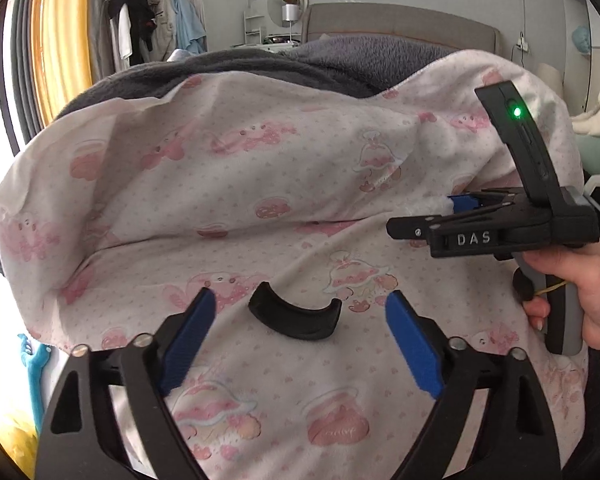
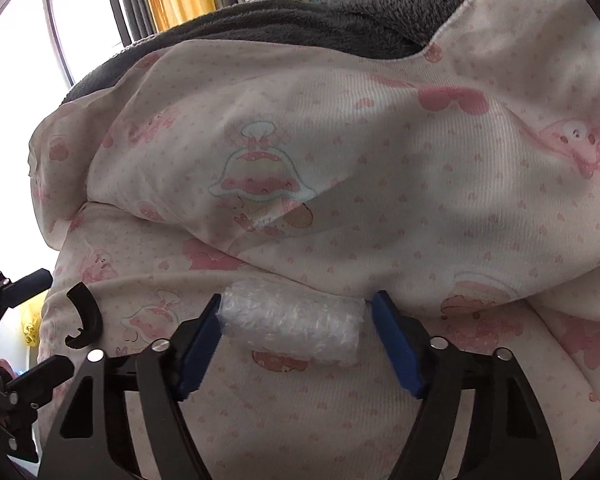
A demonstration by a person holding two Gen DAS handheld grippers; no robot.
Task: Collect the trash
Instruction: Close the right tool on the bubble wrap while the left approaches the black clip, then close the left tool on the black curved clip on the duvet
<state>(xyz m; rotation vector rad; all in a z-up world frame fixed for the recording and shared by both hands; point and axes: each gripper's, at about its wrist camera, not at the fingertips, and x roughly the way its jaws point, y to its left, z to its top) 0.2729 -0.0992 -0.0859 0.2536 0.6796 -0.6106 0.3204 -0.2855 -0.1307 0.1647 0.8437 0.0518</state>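
A roll of clear bubble wrap (image 2: 292,326) lies on the pink-printed blanket (image 2: 340,140). My right gripper (image 2: 296,302) is shut on it, with a blue pad against each end. The left wrist view shows this gripper (image 1: 452,204) from the side, held by a hand (image 1: 588,292), with the white wrap (image 1: 428,206) at its tips. A black curved plastic piece (image 1: 296,318) rests on the blanket between the wide-apart blue fingers of my left gripper (image 1: 300,300), which is open and not touching it. The same piece (image 2: 84,316) and the left gripper (image 2: 56,320) appear at the right wrist view's left edge.
The blanket (image 1: 260,168) bulges in a big fold behind both grippers, over a dark grey fleece (image 1: 228,68). A window and yellow curtain (image 1: 60,40) are on the left. A clothes rack (image 1: 152,20) and a bed headboard (image 1: 400,24) stand at the back.
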